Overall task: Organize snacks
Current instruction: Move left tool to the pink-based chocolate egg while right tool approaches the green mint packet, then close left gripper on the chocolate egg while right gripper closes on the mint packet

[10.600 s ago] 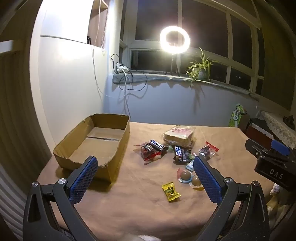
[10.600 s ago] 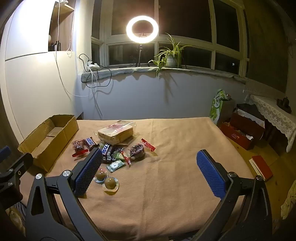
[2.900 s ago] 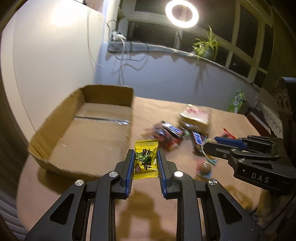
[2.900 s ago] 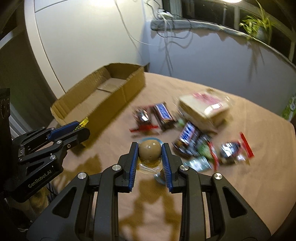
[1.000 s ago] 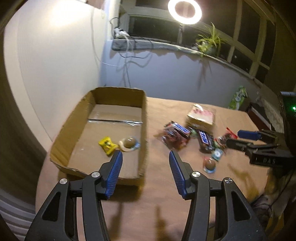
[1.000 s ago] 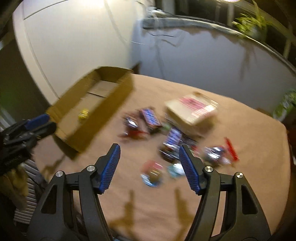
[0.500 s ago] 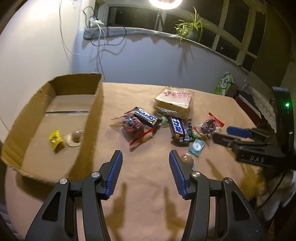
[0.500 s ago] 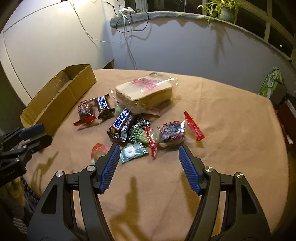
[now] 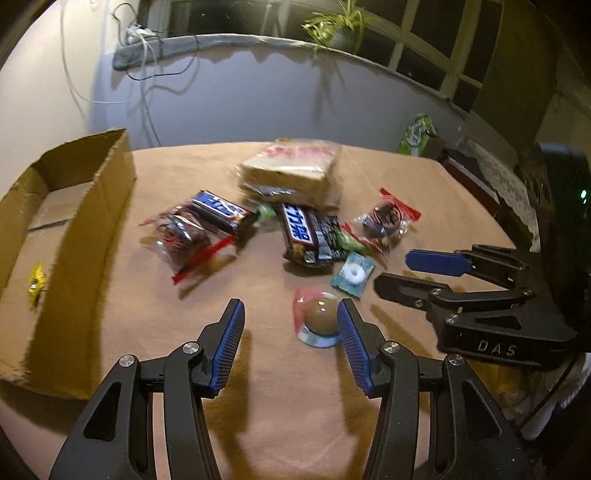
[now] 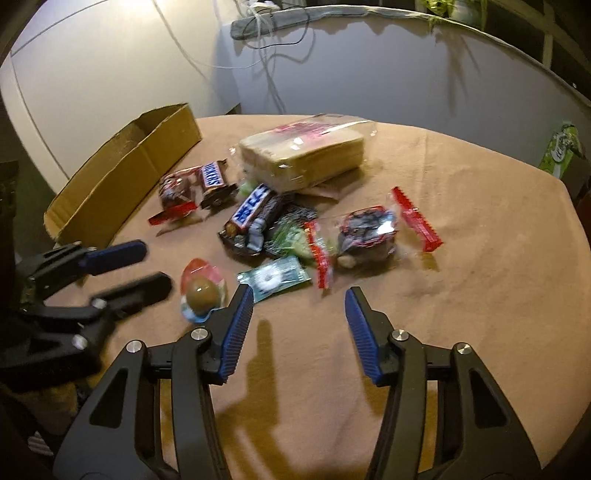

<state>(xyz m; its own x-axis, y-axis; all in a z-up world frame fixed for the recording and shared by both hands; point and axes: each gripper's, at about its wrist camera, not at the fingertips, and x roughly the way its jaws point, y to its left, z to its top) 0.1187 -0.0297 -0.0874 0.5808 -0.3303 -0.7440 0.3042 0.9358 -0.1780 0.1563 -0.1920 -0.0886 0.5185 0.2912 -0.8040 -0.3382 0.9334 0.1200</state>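
I am lowering my open left gripper (image 9: 290,341) beside the round chocolate ball (image 9: 320,315); my empty right gripper (image 10: 298,328), just narrowing, risks colliding.

A potted plant (image 9: 338,27) and tangled cables (image 9: 147,40) sit on the sill below dark windows (image 9: 424,48).
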